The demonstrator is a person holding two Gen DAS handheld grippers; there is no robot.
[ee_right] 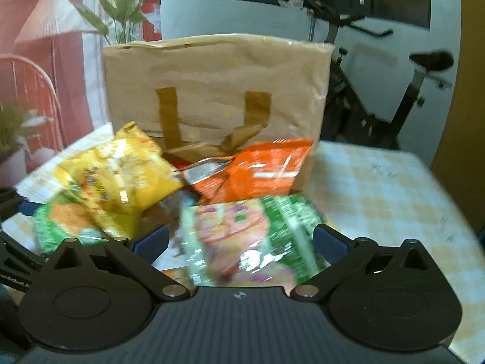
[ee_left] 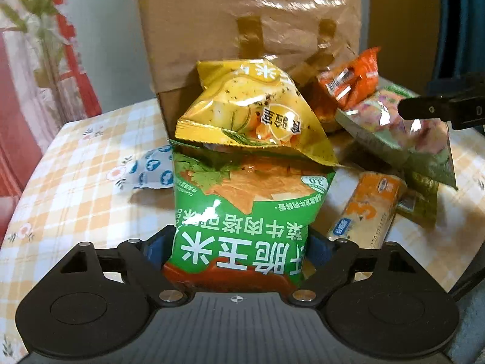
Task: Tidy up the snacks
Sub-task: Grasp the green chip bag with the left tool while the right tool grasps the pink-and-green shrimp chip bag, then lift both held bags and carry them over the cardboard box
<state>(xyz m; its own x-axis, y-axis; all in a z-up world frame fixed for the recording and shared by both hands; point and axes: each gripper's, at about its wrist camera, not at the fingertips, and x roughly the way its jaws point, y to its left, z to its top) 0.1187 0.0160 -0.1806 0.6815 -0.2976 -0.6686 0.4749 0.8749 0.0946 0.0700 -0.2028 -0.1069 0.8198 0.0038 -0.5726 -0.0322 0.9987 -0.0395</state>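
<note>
A green corn-chip bag (ee_left: 242, 212) stands upright between my left gripper's (ee_left: 241, 248) blue pads, which touch both of its sides. On its top leans a yellow chip bag (ee_left: 251, 106). In the right wrist view a green-and-pink snack bag (ee_right: 251, 236) lies between my right gripper's (ee_right: 239, 239) fingers. The right pad is at its edge and a gap shows at the left pad. The left wrist view catches one black right finger (ee_left: 424, 110) over that bag. An orange bag (ee_right: 260, 166) rests against the tall brown paper bag (ee_right: 212, 75).
An orange biscuit roll (ee_left: 369, 206) and a white-and-blue packet (ee_left: 151, 166) lie on the yellow checked tablecloth (ee_left: 75, 182). An exercise bike (ee_right: 394, 91) stands behind the table on the right. A plant (ee_right: 118, 6) and a red chair (ee_right: 30, 91) are on the left.
</note>
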